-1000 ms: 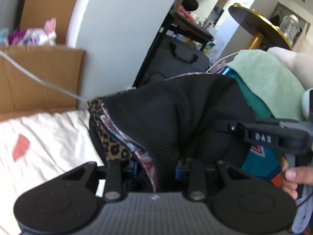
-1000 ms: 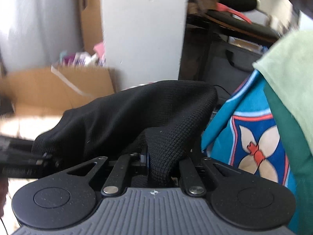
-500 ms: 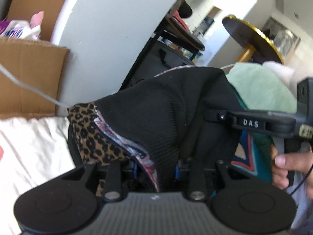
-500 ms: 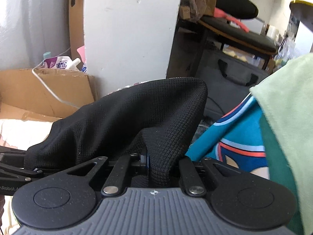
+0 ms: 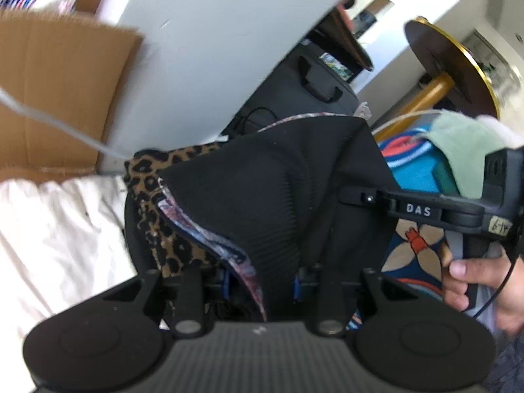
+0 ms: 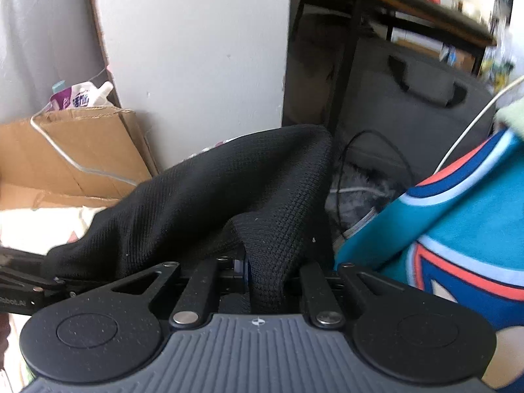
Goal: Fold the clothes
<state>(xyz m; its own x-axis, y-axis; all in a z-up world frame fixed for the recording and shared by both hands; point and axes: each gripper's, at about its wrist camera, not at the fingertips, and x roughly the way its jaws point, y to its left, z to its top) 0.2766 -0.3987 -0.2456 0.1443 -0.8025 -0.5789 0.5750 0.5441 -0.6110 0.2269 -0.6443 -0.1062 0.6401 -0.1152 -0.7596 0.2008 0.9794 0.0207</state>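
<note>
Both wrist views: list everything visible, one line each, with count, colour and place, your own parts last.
black knit garment: one, black, held up between both grippers.
leopard-print cloth: one, brown and black, behind the garment's left edge.
teal printed garment: one, teal with orange and white, right.
pale green cloth: one, on top of the teal garment.
cardboard box: one, brown, left background.
white sheet: one, lower left.
dark case: one, grey-black, under a black table.
left gripper: one, black, clamping the garment.
right gripper: one, black, clamping the garment.
hand: one, on the right gripper's handle.

Left tool and right tool are both clamped tight, level and side by side, a hand gripping the right one's handle.
</note>
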